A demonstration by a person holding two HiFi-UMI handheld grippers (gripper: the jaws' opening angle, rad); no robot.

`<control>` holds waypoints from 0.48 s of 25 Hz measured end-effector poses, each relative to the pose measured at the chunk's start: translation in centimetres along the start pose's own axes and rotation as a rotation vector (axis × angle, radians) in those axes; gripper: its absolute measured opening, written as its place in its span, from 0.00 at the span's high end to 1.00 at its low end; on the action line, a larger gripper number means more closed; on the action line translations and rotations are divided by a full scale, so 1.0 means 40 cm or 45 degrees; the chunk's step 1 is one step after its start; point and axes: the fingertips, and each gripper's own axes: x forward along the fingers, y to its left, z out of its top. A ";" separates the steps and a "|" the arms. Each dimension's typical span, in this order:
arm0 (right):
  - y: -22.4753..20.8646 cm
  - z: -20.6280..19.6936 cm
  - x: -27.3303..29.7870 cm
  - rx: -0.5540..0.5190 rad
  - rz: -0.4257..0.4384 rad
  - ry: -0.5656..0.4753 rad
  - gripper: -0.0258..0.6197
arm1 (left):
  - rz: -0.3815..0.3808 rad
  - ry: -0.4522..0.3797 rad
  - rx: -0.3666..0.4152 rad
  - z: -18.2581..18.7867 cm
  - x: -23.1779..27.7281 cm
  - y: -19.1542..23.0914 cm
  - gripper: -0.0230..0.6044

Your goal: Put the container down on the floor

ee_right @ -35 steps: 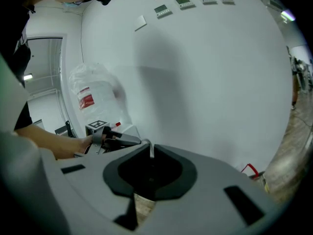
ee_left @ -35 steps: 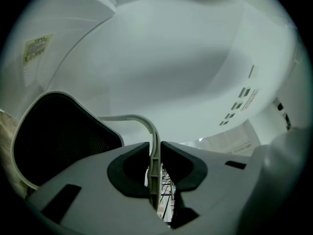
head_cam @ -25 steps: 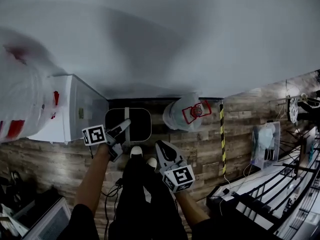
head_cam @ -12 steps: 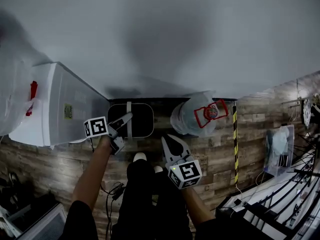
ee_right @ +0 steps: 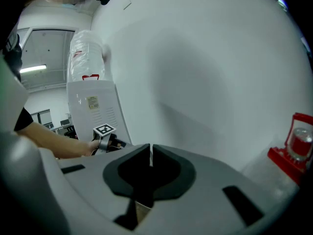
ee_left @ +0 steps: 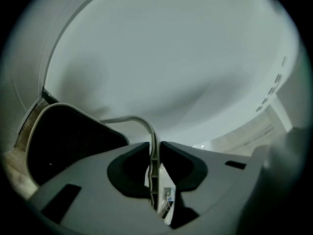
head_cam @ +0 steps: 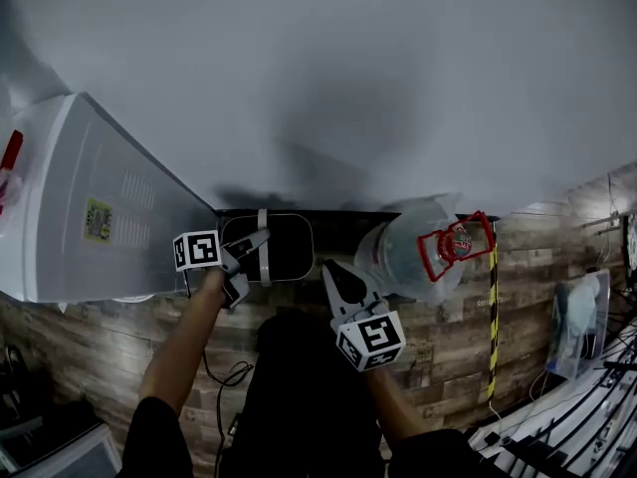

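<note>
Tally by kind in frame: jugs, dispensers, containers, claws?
Water jugs: 2, one beside the container, one atop the water dispenser
Water dispenser: 1
Container: 1
Claws: 2, left claw, right claw
Total: 6

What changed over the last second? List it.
The view drifted: the clear water bottle with a red handle shows further right, and the white shoes are out of sight. The left gripper stays shut on the grey handle of the dark, pale-rimmed container; the right gripper stays shut, empty.
</note>
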 end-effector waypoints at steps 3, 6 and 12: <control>-0.016 -0.044 0.040 -0.023 0.015 -0.034 0.92 | 0.005 0.005 0.036 0.005 0.019 0.065 0.84; -0.037 -0.090 0.084 -0.046 0.024 -0.059 0.92 | 0.005 0.012 0.059 0.015 0.041 0.129 0.84; -0.085 -0.177 0.142 -0.033 0.021 -0.070 0.92 | 0.077 0.036 0.089 0.013 0.083 0.246 0.83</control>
